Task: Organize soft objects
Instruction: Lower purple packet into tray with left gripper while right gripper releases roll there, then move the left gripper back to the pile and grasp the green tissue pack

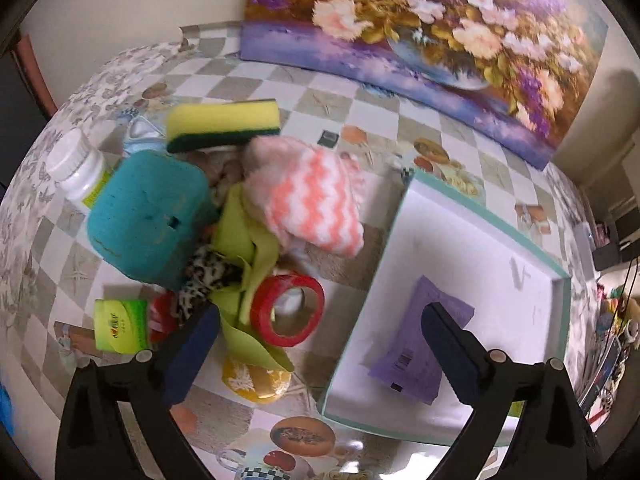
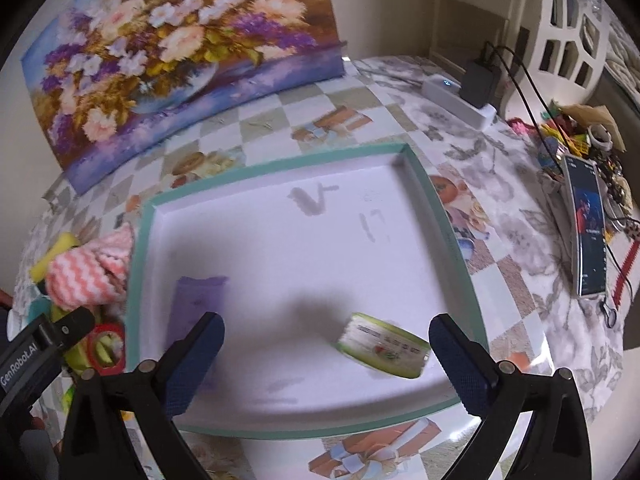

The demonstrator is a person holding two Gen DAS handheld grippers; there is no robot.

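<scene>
Right wrist: right claw (image 2: 326, 354) open over tray (image 2: 280, 166), green packet (image 2: 382, 346) loose.

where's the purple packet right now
The purple packet lies inside the white tray, near its left wall in the right wrist view, apart from the green tissue pack.

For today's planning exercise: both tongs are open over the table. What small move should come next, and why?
Probably lower the left tongs onto the pink zigzag cloth. It lies topmost in the pile beside the white tray, which so far holds only the purple pack and green pack.
</scene>
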